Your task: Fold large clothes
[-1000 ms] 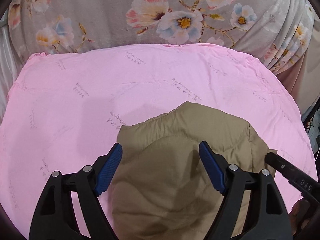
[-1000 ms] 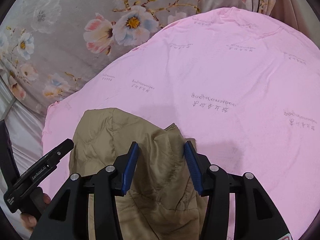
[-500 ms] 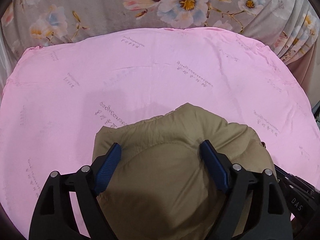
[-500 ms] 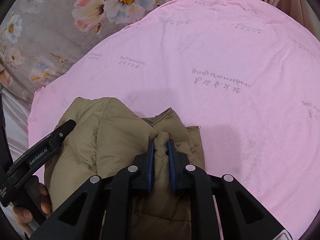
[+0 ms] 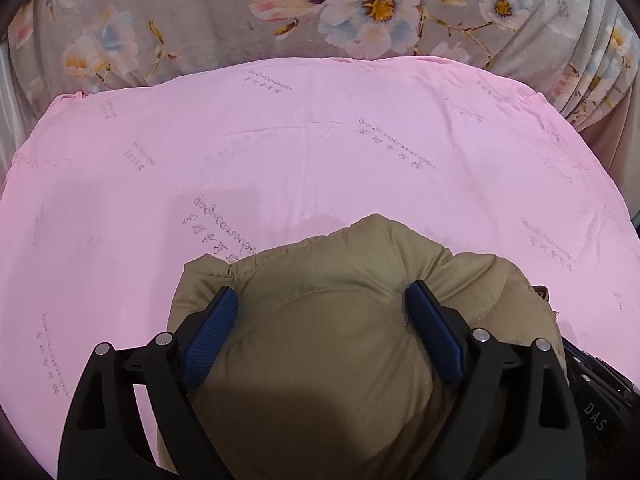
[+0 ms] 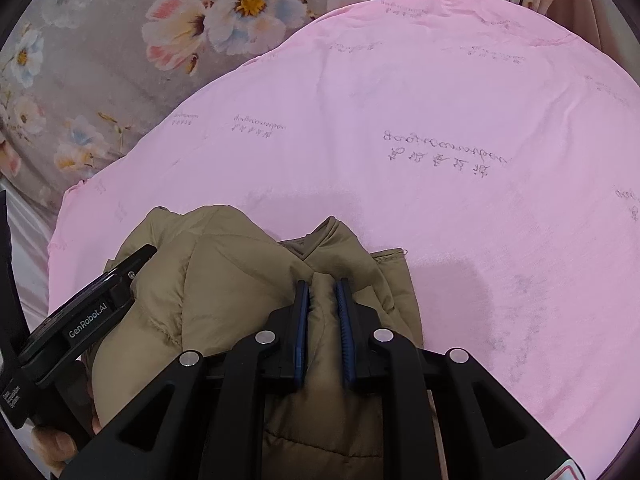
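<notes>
A puffy olive-brown jacket [image 5: 320, 360] lies bunched on a pink sheet [image 5: 280, 152]. My left gripper [image 5: 320, 290] straddles a quilted bulge of it. Its jaws are opening wide, the padding swells between the blue pads, and I see no pinch. In the right wrist view, my right gripper [image 6: 321, 283] is shut on a narrow ridge of the jacket [image 6: 224, 264] near its collar. A finger of the left gripper [image 6: 108, 292] lies on the jacket's left side. The jacket's near part is hidden under both grippers.
The pink sheet [image 6: 440, 200] spreads far beyond the jacket to the right and back. Grey floral bedding [image 5: 200, 20] borders it at the back and left [image 6: 100, 60]. A person's hand [image 6: 52, 444] shows at the lower left. The right gripper's body [image 5: 592, 400] sits at the lower right.
Both grippers have sunk onto the jacket. The right jaws, open around a fold a second ago, have closed on it. The left jaws have spread a little and the jacket has bunched up.
</notes>
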The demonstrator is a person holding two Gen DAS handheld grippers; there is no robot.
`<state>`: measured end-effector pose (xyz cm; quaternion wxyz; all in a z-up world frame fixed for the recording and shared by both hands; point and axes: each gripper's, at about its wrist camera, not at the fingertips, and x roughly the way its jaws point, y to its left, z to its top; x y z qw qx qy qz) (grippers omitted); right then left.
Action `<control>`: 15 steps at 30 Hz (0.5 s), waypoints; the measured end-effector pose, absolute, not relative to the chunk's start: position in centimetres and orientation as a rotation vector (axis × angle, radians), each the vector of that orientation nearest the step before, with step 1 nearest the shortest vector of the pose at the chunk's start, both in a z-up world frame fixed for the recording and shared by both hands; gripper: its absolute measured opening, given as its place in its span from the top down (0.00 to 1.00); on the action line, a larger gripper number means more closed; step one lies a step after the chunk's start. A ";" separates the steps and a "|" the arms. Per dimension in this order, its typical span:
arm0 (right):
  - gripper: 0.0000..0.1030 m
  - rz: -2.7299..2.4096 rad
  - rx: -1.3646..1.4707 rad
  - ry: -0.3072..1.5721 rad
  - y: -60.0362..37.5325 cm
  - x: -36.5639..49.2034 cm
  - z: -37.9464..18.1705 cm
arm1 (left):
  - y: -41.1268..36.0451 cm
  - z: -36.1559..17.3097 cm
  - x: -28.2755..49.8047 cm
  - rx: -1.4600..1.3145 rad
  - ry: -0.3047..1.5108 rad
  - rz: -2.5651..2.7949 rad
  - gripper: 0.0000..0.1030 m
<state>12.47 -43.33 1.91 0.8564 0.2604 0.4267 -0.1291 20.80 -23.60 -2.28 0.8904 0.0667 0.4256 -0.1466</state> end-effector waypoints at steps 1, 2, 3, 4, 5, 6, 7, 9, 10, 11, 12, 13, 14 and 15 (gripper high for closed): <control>0.85 -0.273 0.546 0.892 -43.4 12.3 1.8 | -23.7 -2.4 20.8 0.142 0.881 -0.303 0.17; 0.85 -0.275 0.546 0.887 -43.3 12.4 1.8 | -23.7 -2.5 20.8 0.142 0.878 -0.301 0.17; 0.85 -0.278 0.545 0.882 -43.3 12.3 1.8 | -23.8 -2.6 20.8 0.146 0.874 -0.298 0.17; 0.85 -0.280 0.545 0.879 -43.3 12.3 1.7 | -23.9 -2.6 20.7 0.152 0.869 -0.294 0.17; 0.86 -0.282 0.544 0.875 -43.3 12.4 1.7 | -24.0 -2.7 20.7 0.157 0.866 -0.291 0.17; 0.86 -0.284 0.544 0.871 -43.3 12.3 1.6 | -24.0 -2.8 20.6 0.159 0.864 -0.289 0.17; 0.86 -0.286 0.543 0.869 -43.3 12.4 1.6 | -24.1 -2.8 20.6 0.160 0.861 -0.288 0.17; 0.86 -0.288 0.542 0.864 -43.3 12.4 1.6 | -24.2 -2.9 20.7 0.163 0.858 -0.285 0.17; 0.86 -0.289 0.541 0.863 -43.2 12.4 1.5 | -24.3 -2.9 20.7 0.165 0.857 -0.284 0.17; 0.86 -0.289 0.541 0.861 -43.2 12.4 1.5 | -24.3 -3.0 20.7 0.167 0.857 -0.282 0.17; 0.86 -0.288 0.545 0.858 -43.2 12.3 1.4 | -24.3 -3.0 20.7 0.168 0.858 -0.281 0.17; 0.86 -0.284 0.550 0.856 -43.2 12.3 1.4 | -24.3 -3.1 20.8 0.170 0.860 -0.281 0.17; 0.86 -0.279 0.558 0.852 -43.3 12.1 1.4 | -24.3 -3.0 20.8 0.168 0.863 -0.283 0.17; 0.86 -0.265 0.578 0.841 -43.6 11.9 1.3 | -24.2 -3.0 20.8 0.163 0.866 -0.287 0.17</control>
